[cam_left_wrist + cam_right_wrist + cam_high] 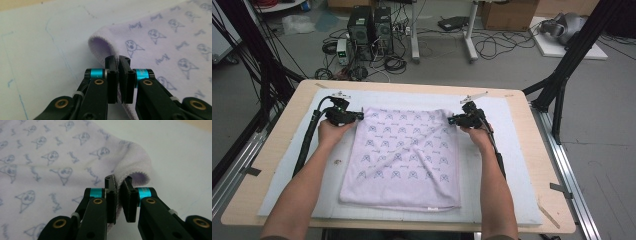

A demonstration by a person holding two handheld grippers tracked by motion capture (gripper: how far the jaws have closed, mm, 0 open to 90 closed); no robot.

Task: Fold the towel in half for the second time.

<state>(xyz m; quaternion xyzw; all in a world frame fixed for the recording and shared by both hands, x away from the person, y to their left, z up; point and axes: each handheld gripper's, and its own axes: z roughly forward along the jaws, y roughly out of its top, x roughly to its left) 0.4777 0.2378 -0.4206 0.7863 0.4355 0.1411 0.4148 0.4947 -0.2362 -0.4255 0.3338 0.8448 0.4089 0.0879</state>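
A folded lilac cloth [404,157] printed with small blue figures lay in the middle of a pale mat [287,180] on the wooden table [247,200]. The left gripper [360,116] was clamped on its far left corner and the right gripper [450,120] on its far right corner. Nothing stood between them. Beyond the table's far edge, computer towers [371,30] and tangled cables [492,45] sat on the grey floor [607,130].

From above my side, the high view looks forward and down over the whole bench [277,165]. My two gripper views sit close, sharing the cloth's [404,155] far corners with it.
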